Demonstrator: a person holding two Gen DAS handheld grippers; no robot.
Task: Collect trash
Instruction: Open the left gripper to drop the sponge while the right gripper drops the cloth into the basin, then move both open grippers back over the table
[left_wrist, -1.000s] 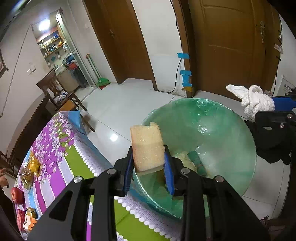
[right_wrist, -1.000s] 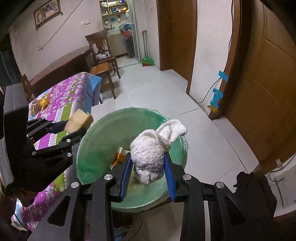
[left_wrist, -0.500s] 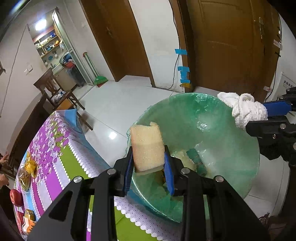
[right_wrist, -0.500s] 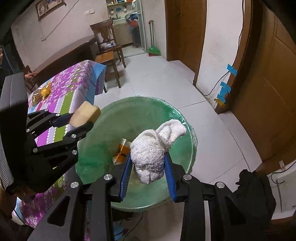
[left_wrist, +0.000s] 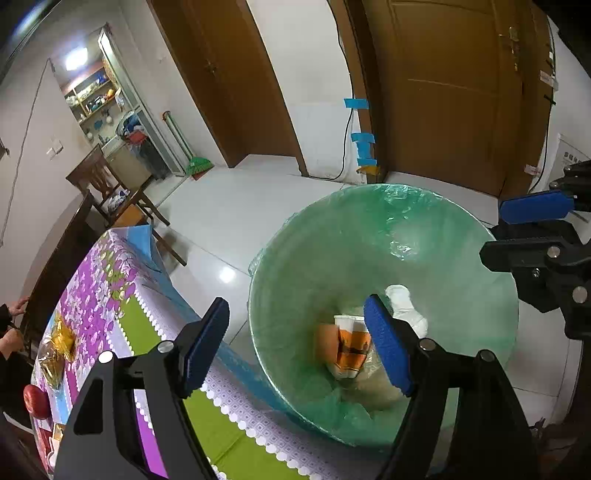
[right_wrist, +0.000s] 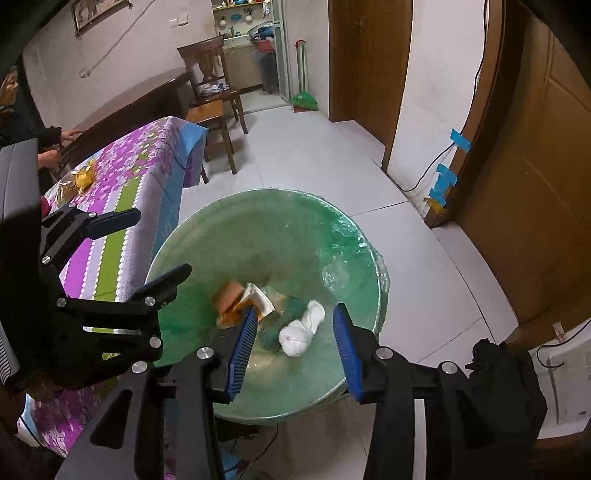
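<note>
Both of your grippers have just been opening, and nothing sits between the pads of either. Your left gripper (left_wrist: 295, 347) fills the bottom of the left wrist view with its jaws spread wide; your right gripper (right_wrist: 295, 349) in the lower middle of the right wrist view stands less far apart. Beyond both lies the green-lined bin (left_wrist: 461, 258), taking the centre of each frame.

Your right wrist view shows the white cloth (right_wrist: 301, 330) whole, lying loose at the bottom of the bin between the blue pads without touching them, with the sponge (right_wrist: 231, 297) and an orange-printed carton (right_wrist: 258, 297) to its upper left. From your left wrist, the right pad hides most of the cloth, and the sponge is a blurred shape beside the carton. That view alone shows a red apple (left_wrist: 36, 401) at lower left on the flowered tablecloth (left_wrist: 107, 280).
</note>
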